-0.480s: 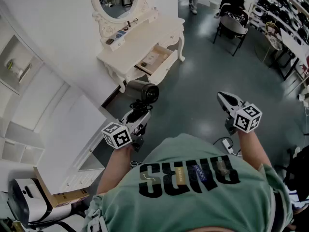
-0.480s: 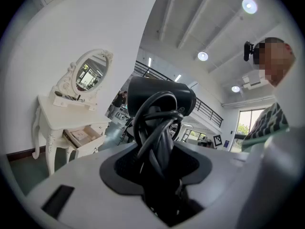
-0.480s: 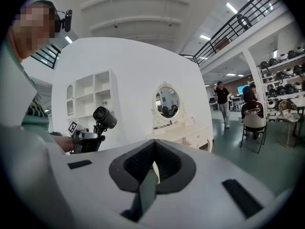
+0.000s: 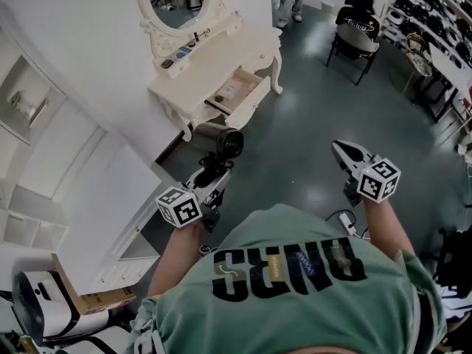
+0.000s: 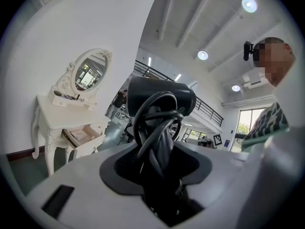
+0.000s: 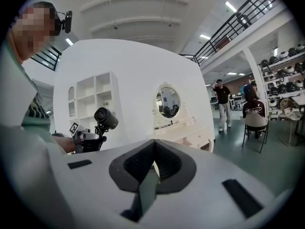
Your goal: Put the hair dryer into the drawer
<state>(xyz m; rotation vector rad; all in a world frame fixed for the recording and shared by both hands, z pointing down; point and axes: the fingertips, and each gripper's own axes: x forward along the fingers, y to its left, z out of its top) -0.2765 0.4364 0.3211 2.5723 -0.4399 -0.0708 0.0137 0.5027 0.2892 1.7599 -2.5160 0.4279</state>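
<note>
The left gripper (image 4: 212,174) is clamped at a middling width on the handle of the hair dryer (image 4: 220,139), with the cord (image 5: 157,123) looped round the handle and caught between the jaws. The handle rises out of the jaws, and in the head view the barrel lies across the top of it, roughly from nine to three o'clock, its round end toward three.

The open drawer (image 4: 251,105) sits under the white surface (image 4: 221,57), between twelve and one o'clock of the dryer in the head view. It is well apart from the dryer, with bare floor between. In the left gripper view it lies off at about nine o'clock, not dead ahead. My judgement is that the carry needs a walk forward and a swing of the gripper toward it.

The right gripper (image 4: 344,152) is at three o'clock of the left one, with its jaws together on nothing. It is the farther of the two from the drawer.
</note>
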